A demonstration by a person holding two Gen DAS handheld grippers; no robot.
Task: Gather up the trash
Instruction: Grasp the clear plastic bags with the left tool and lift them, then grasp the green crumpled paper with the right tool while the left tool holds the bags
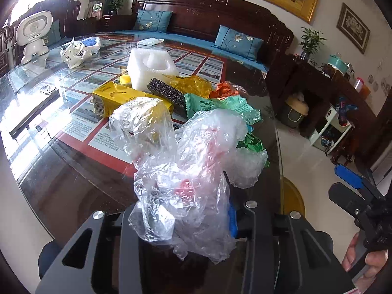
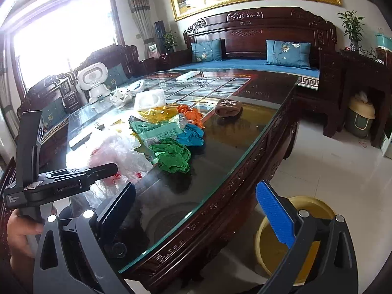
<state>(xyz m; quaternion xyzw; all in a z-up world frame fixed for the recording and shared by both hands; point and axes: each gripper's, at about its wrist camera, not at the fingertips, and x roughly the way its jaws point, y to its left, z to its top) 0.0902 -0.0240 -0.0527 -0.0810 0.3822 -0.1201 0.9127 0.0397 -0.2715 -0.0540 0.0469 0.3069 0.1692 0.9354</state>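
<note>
A crumpled clear plastic bag with red print bulges up over my left gripper, which is shut on its lower folds; the bag hides most of the fingers. The right wrist view shows that gripper's finger lying over the same bag. Behind the bag lies a trash pile: a yellow box, white foam, a dark sponge, a green wrapper, and green, blue and orange crumpled paper. My right gripper stands open over the table's near edge, holding nothing.
The glass-topped wooden table also carries a white toy robot, a white figurine and a brown cloth lump. A yellow bin stands on the floor by the table's corner. A sofa lies beyond.
</note>
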